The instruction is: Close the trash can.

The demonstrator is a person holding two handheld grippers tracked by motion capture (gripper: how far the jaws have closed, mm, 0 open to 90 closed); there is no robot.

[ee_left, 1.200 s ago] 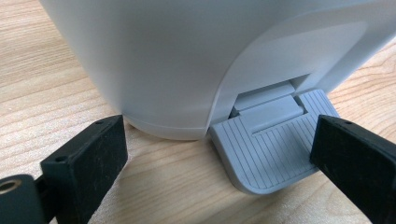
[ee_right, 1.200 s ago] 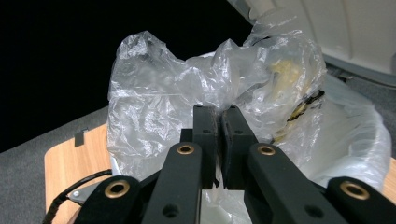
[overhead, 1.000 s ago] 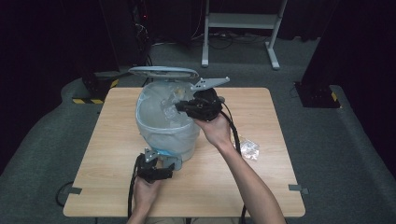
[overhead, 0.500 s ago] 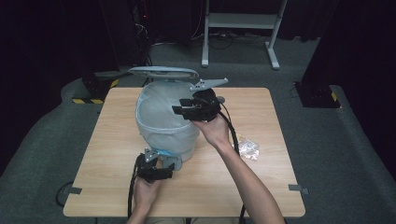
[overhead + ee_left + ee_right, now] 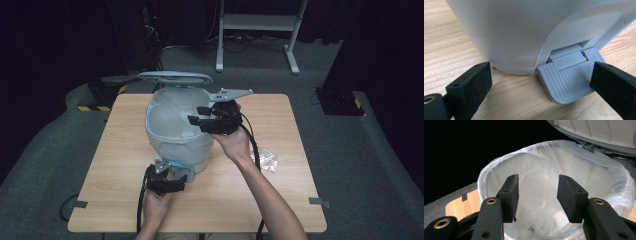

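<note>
Wrappers (image 5: 541, 226) inside lined bin (image 5: 172, 120)

Black tool (image 5: 200, 116) (brass screws), grey plate, trailing cable.

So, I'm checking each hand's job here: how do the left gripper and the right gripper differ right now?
The left gripper sits low at the table, its jaws astride the bin's grey pedal; the right gripper is raised over the lined bin. The left's jaws stand wide, the right's narrower; the right's have just been opening, nothing between them. Both are black, two-jawed, hand-held and open.
</note>
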